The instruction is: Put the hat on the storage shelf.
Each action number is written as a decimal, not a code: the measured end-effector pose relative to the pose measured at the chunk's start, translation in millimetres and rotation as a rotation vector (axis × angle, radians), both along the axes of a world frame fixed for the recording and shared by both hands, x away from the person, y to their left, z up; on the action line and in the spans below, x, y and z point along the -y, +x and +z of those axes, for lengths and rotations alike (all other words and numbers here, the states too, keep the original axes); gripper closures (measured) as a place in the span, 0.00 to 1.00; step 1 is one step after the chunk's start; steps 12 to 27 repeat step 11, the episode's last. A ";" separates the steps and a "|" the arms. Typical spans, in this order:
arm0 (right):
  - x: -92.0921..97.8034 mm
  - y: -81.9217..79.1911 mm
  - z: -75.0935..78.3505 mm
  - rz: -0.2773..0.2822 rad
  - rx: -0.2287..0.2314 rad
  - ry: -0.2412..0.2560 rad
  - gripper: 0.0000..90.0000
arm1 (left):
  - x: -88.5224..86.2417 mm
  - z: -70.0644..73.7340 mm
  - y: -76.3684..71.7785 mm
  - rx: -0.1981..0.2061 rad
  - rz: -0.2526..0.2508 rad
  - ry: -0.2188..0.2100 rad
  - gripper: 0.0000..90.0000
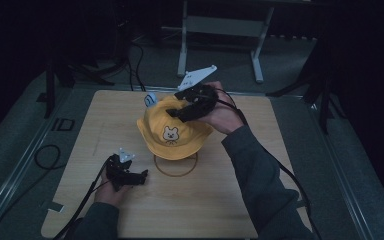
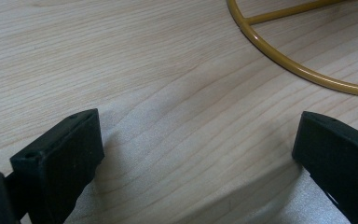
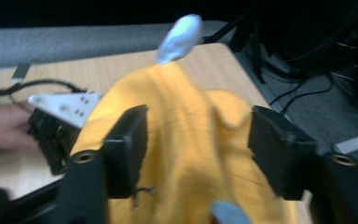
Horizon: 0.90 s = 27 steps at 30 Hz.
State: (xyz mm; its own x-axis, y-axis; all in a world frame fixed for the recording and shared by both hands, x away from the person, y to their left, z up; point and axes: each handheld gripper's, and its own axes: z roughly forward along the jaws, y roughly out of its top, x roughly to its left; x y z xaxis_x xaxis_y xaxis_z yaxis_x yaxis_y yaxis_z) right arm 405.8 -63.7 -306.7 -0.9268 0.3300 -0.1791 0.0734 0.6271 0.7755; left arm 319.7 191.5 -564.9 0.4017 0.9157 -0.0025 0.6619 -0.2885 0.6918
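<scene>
A yellow bucket hat (image 1: 172, 132) with a small bear face and a pale blue ear (image 1: 150, 99) sits on a gold wire stand (image 1: 176, 170) at the middle of the wooden table (image 1: 130, 215). My right gripper (image 1: 182, 112) is at the hat's top right side. In the right gripper view its jaws stand apart on either side of the yellow crown (image 3: 191, 154), below the blue ear (image 3: 179, 37). My left gripper (image 1: 142, 176) rests low on the table to the left of the stand. It is open, with only bare wood between its jaws (image 2: 196, 154), and the stand's ring (image 2: 284, 60) lies just ahead.
Beyond the table's far edge a grey metal frame (image 1: 220, 30) stands on the dark floor. Cables (image 1: 47, 155) lie on the floor at the left. The other hand and its gripper (image 3: 56, 126) appear at the left of the right gripper view.
</scene>
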 end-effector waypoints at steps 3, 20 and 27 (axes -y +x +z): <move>7.0 0.2 6.4 -0.033 -0.005 0.033 0.32 | 0.0 0.0 0.0 0.000 0.000 0.000 0.02; 33.2 -7.6 17.2 -0.074 -0.026 0.016 0.27 | 0.0 0.0 0.0 0.001 0.000 0.000 0.02; 33.2 -7.6 17.2 -0.074 -0.026 0.016 0.27 | 0.0 0.0 0.0 0.001 0.000 0.000 0.02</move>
